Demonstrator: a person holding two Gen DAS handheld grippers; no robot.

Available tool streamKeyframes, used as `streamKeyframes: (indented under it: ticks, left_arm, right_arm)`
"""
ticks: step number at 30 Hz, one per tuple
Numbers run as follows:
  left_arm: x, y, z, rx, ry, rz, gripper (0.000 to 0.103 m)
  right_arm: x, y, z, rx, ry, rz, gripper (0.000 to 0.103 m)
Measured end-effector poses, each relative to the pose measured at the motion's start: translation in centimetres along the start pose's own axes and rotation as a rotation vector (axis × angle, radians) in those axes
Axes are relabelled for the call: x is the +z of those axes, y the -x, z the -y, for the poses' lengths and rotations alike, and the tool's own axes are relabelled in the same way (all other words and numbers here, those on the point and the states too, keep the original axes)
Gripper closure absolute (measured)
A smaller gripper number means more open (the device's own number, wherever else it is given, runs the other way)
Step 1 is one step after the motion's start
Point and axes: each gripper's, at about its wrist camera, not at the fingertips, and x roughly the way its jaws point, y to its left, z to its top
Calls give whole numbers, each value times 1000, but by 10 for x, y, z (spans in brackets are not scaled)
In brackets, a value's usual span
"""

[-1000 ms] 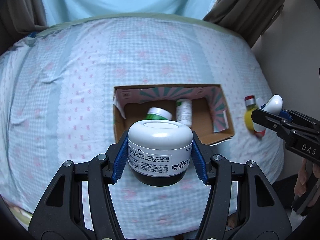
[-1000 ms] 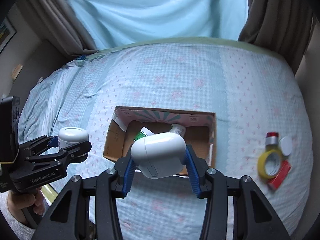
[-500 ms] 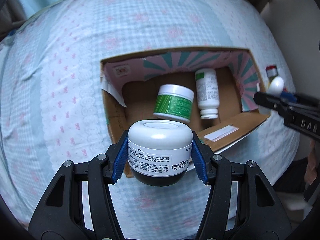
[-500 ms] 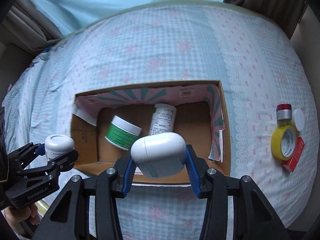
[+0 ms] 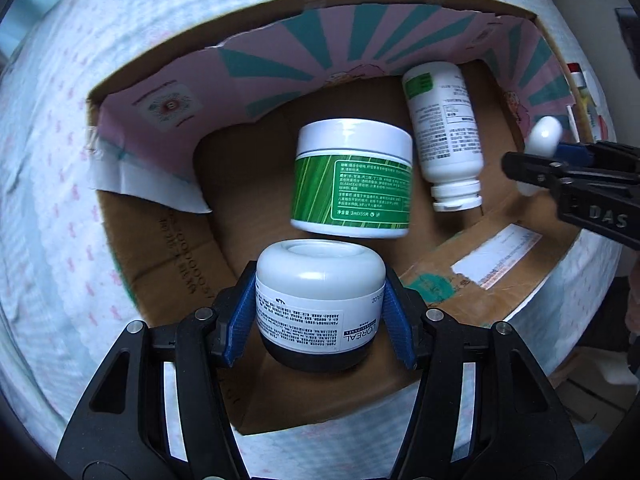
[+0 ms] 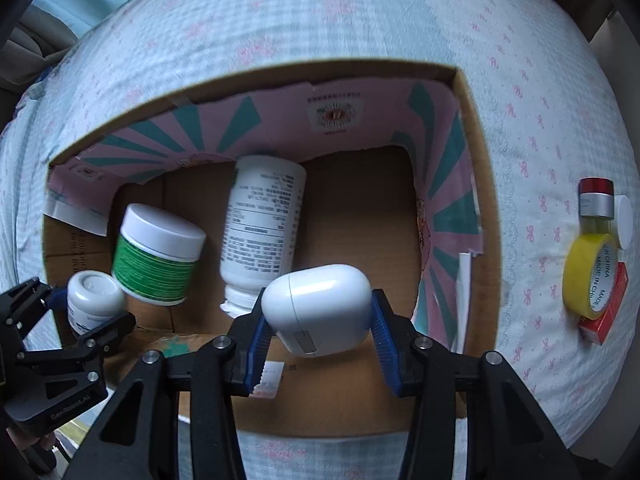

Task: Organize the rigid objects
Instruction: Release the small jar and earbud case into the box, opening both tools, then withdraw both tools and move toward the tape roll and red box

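The left gripper is clenching a white jar, the right gripper a white case; ahead of them, two containers are already lying in the box, tape is waiting outside.

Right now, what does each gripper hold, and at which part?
The left gripper clamps the white cream jar on its sides. The right gripper clamps the white earbud case on its two ends.
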Motion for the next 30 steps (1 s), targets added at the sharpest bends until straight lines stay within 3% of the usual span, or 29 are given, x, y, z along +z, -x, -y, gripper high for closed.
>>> streamKeyframes:
  ticks: [6,7,8,10,11,13,20,30]
  left_arm:
    - [4,-3,5,25,-34,-10,48]
    - [5,-1,5,15,-36,-12,37]
    - [5,2,5,11,-36,-9,3]
    - [8,15,5,-8,-42,19,0]
    - [7,20,5,-2,-43,28,0]
    - [5,28,5,12,-39,39,0]
    - [-15,49,-7,-11,12,70,0]
    - [-37,96,-18,-27,110,165,0]
  right_arm:
    - [4,-13,2,1,6,-25,60]
    - [4,-13,2,4,5,-26,60]
    - [5,-13,3,12,3,-27,60]
    - [7,-13,4,37,-7,-34,56]
    - [7,-13,4,45,-11,-41,49]
    - [8,-9,5,54,-8,-31,0]
    - [2,8,8,91,-13,16,0]
    - [-18,52,7,76,-12,108,0]
